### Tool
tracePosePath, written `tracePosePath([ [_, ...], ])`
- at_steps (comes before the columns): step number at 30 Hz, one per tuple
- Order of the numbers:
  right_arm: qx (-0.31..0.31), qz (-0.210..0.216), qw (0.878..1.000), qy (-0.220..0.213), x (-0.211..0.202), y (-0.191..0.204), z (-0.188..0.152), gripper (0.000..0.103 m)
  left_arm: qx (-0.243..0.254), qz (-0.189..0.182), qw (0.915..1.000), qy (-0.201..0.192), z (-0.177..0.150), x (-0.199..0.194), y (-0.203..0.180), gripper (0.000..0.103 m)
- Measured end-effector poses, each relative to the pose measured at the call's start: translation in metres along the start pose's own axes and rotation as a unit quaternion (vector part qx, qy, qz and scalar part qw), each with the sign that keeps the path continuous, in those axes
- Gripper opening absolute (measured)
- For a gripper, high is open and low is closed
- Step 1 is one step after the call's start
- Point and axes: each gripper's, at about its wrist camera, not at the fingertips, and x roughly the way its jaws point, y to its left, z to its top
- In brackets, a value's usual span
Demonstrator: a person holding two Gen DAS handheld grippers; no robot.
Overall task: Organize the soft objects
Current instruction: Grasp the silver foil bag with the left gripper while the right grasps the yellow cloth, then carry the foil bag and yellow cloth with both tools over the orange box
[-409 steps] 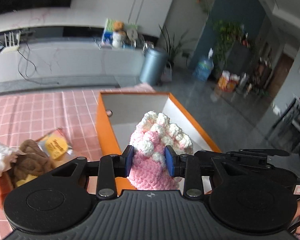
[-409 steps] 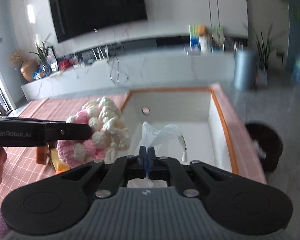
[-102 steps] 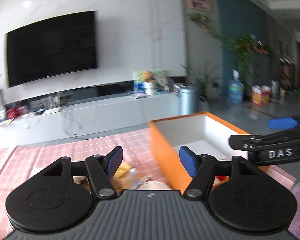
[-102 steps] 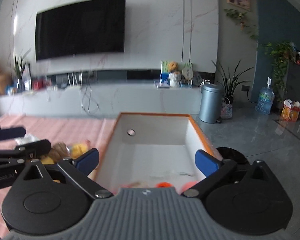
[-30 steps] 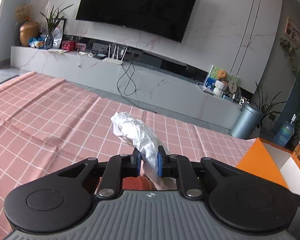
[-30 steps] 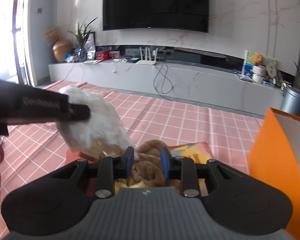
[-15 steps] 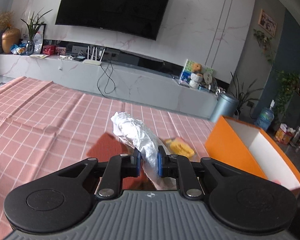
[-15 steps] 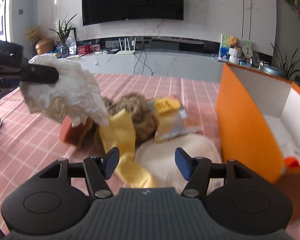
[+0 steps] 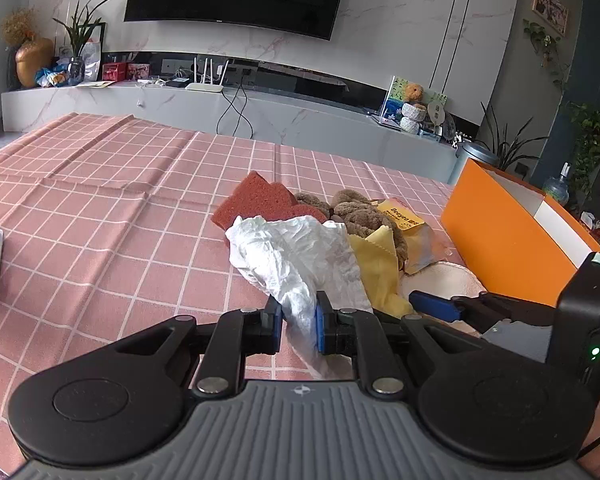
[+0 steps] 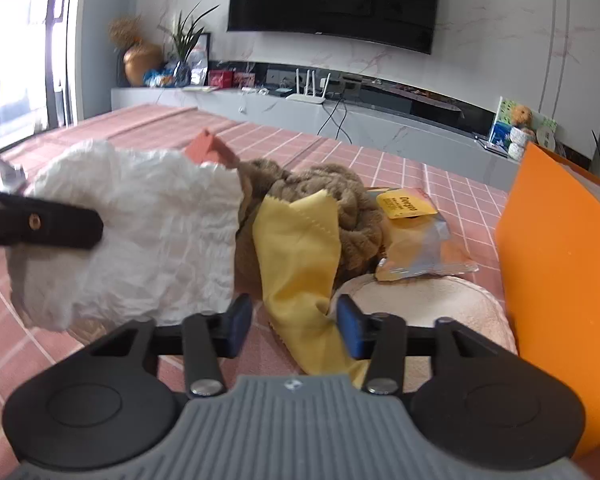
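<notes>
Left gripper [image 9: 298,328] clamped on a crumpled white plastic bag [image 9: 300,256], held above the pink checked counter [image 9: 100,216] beside the pile. Right gripper [image 10: 294,324] just narrowing, pads astride but not pressing a yellow cloth [image 10: 300,248] draped over a brown plush toy [image 10: 340,200], near the orange box [image 10: 560,264] at the counter's right edge.

The plush toy [image 10: 332,200] lies on the counter [image 9: 100,208], the sponge [image 9: 260,200] behind it, the box [image 9: 500,232] at its right, the cloth [image 10: 300,248] draped before it.
</notes>
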Motion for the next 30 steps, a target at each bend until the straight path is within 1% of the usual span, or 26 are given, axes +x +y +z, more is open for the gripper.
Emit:
tracePosePath([
  [1, -0.005, -0.002, 1.0, 0.002, 0.003, 0.001, -0.001, 0.036, -0.002, 0.0, 1.0, 0.001, 0.0, 0.002, 0.002, 0.017],
  [2, -0.011, -0.005, 1.0, 0.003, 0.005, 0.001, -0.001, 0.034, -0.004, -0.001, 1.0, 0.001, 0.0, 0.003, 0.003, 0.017],
  [3, -0.019, -0.008, 1.0, 0.002, 0.006, 0.002, -0.002, 0.03, -0.005, -0.001, 1.0, 0.001, 0.0, 0.001, 0.002, 0.017],
  [4, -0.025, -0.011, 1.0, 0.0, 0.007, 0.002, -0.003, 0.02, -0.005, -0.002, 1.0, 0.0, 0.0, 0.001, 0.002, 0.017],
  [6, -0.035, -0.01, 0.999, 0.003, 0.008, 0.002, -0.003, 0.005, -0.006, -0.002, 1.0, 0.001, 0.0, 0.001, 0.003, 0.017],
  [7, -0.034, -0.008, 0.999, 0.004, 0.007, 0.001, -0.003, 0.004, -0.006, -0.002, 1.0, 0.001, 0.0, 0.001, 0.003, 0.017],
  [10, -0.031, -0.008, 0.999, -0.004, 0.001, -0.001, 0.0, 0.003, -0.007, -0.003, 1.0, 0.001, 0.001, 0.0, 0.001, 0.017],
  [14, -0.023, 0.002, 0.999, -0.034, -0.026, 0.0, 0.006, 0.002, -0.004, -0.004, 1.0, -0.006, 0.002, -0.005, -0.002, 0.017],
  [20, 0.037, 0.018, 0.998, -0.057, -0.065, -0.016, 0.021, 0.002, 0.003, -0.009, 0.9996, -0.025, 0.006, -0.022, -0.012, 0.017],
  [26, 0.074, 0.007, 0.994, -0.075, -0.104, -0.031, 0.025, 0.002, 0.022, -0.017, 0.9987, -0.043, 0.01, -0.041, -0.027, 0.017],
  [30, 0.085, -0.003, 0.992, -0.093, -0.129, -0.039, 0.026, 0.002, 0.035, -0.02, 0.9977, -0.055, 0.012, -0.053, -0.037, 0.017],
])
